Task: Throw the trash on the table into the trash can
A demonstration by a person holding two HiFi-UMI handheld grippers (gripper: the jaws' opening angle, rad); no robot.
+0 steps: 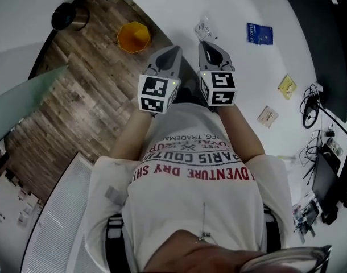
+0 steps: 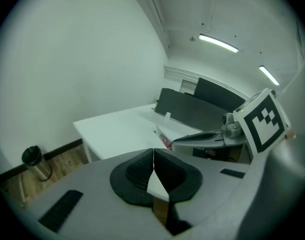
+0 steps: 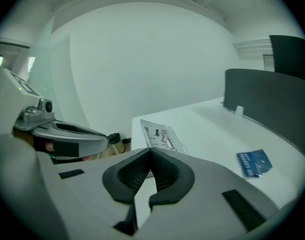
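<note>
In the head view the right gripper (image 1: 210,45), above the table (image 1: 247,4), pinches a clear packet (image 1: 205,29) by its rim, and so thin a hold could slip before the orange trash can (image 1: 133,37) beside the table. The left gripper view shows the left gripper (image 2: 153,158) closed and empty. The right gripper view shows a blue sachet (image 3: 254,163) on the table, easily missed.

Bare wooden floor (image 1: 77,95) lies open around the orange trash can (image 1: 133,37), table (image 1: 247,4) corner just beside.

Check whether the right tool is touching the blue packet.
Apart. The head view shows bare table between the right tool and the blue packet.
</note>
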